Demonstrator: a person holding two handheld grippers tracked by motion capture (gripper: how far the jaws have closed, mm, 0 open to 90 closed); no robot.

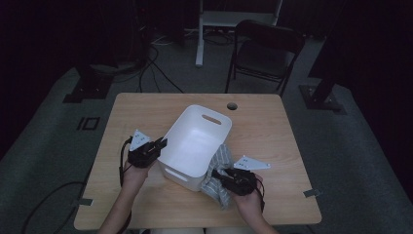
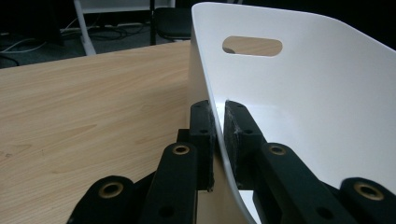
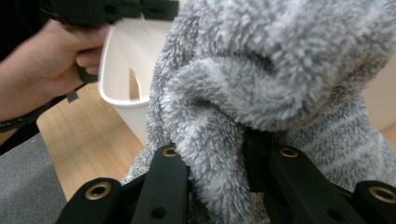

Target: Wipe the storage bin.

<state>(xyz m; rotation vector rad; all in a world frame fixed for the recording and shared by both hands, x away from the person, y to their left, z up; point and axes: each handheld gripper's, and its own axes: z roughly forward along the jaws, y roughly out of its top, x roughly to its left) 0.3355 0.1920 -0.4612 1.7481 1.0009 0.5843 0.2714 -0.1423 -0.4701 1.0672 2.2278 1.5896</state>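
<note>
The left tongs [image 1: 159, 145] point forward and to the right from the person's left hand [image 1: 135, 171], jaws nearly closed and pinching a thin wall between their pads. The right tongs [image 1: 217, 176] point left from the right hand [image 1: 249, 196], jaws clamped on a fold of soft fabric. Both forearms come in from the near edge, the left one angled slightly inward.

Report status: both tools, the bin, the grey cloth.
Left tool clamped on white bin wall. Right tool shut on fluffy grey cloth, beside the bin, not yet inside. Nothing in the way.
</note>
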